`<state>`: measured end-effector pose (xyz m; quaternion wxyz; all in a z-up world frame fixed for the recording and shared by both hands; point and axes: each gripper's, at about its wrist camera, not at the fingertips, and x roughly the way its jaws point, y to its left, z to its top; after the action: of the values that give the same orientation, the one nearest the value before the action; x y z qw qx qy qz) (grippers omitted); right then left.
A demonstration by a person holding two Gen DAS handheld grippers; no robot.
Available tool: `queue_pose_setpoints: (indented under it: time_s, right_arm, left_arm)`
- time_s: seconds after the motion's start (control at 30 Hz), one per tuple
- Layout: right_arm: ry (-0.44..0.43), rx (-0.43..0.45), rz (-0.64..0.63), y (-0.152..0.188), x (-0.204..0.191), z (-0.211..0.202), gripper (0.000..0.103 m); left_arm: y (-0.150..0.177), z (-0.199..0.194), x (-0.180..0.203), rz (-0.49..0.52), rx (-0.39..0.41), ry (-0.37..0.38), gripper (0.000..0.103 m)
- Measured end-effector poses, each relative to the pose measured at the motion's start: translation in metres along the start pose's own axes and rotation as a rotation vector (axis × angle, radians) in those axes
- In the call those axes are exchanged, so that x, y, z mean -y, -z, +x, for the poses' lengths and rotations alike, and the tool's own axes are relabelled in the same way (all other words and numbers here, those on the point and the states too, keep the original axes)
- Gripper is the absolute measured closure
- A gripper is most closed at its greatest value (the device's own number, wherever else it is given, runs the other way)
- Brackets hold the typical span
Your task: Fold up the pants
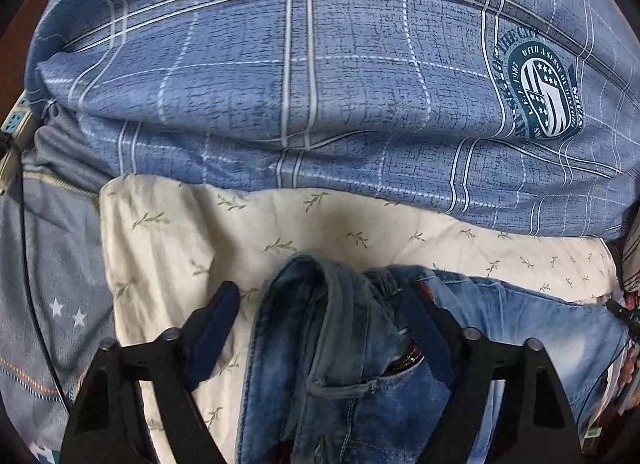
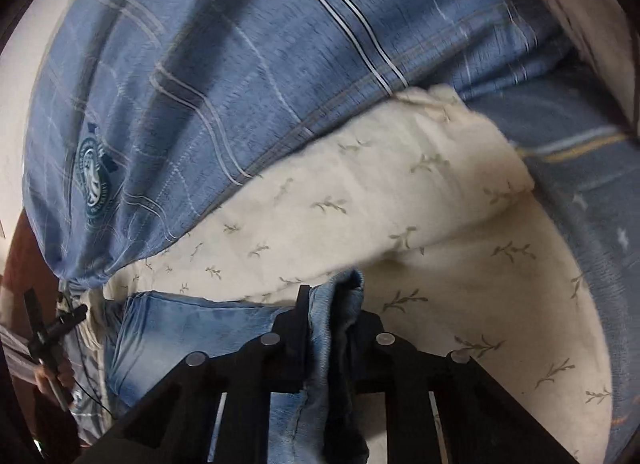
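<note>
Blue denim pants (image 1: pixel 352 364) lie on a cream leaf-print quilt (image 1: pixel 180 240). In the left wrist view my left gripper (image 1: pixel 320 304) is open, its blue-padded fingers (image 1: pixel 216 316) standing either side of the bunched waist end with a pocket. In the right wrist view my right gripper (image 2: pixel 332 304) is shut on a bunched light-blue end of the pants (image 2: pixel 336 304), with the fabric squeezed between the black fingers. The rest of the pants (image 2: pixel 192 324) stretches to the left across the quilt (image 2: pixel 460 304).
A large blue plaid pillow or duvet (image 1: pixel 300 63) with a round crest lies just beyond the quilt, and shows in the right wrist view (image 2: pixel 220 63) too. A grey-blue star-print sheet (image 1: pixel 52 264) is at the left. A power strip (image 1: pixel 16 123) and cable sit at the far left edge.
</note>
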<state>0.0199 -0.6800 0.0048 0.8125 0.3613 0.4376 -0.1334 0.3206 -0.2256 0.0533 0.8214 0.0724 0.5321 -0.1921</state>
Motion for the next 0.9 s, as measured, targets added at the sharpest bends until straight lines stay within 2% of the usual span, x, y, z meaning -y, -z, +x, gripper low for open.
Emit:
queue_pose_setpoints:
  time_s: [0.13, 0.23, 0.33, 0.53, 0.57, 0.6, 0.63, 0.7, 0.8, 0.9]
  right_arm:
    - [0.030, 0.047, -0.049, 0.001, -0.015, -0.009, 0.090]
    - [0.046, 0.049, -0.062, 0.000, -0.020, -0.007, 0.090]
    - [0.046, 0.047, -0.058, -0.001, -0.018, -0.007, 0.090]
    - [0.053, 0.052, -0.071, -0.001, -0.020, -0.007, 0.090]
    - [0.055, 0.050, -0.073, -0.002, -0.020, -0.007, 0.090]
    - [0.056, 0.051, -0.075, -0.002, -0.021, -0.006, 0.090]
    - [0.057, 0.054, -0.075, -0.003, -0.022, -0.007, 0.090]
    - [0.049, 0.063, -0.075, -0.004, -0.024, -0.009, 0.091]
    - [0.043, 0.080, -0.089, -0.005, -0.031, -0.016, 0.092]
    - [0.034, 0.121, -0.106, -0.006, -0.041, -0.031, 0.092]
  left_arm:
    - [-0.007, 0.012, 0.006, -0.017, -0.025, 0.023, 0.028]
    - [-0.004, 0.022, 0.013, -0.032, -0.070, 0.052, 0.052]
    - [-0.001, 0.032, 0.020, -0.029, -0.109, 0.043, 0.053]
    - [-0.007, 0.048, 0.021, -0.062, -0.122, 0.011, 0.053]
    - [-0.008, 0.051, 0.022, -0.065, -0.125, 0.014, 0.061]
    - [-0.009, 0.053, 0.024, -0.073, -0.123, 0.020, 0.070]
    - [-0.010, 0.055, 0.025, -0.080, -0.124, 0.033, 0.085]
    - [-0.010, 0.059, 0.032, -0.078, -0.108, 0.043, 0.094]
    - [-0.009, 0.051, 0.032, -0.083, -0.066, 0.048, 0.095]
    - [-0.008, 0.023, 0.031, -0.088, 0.001, 0.084, 0.095]
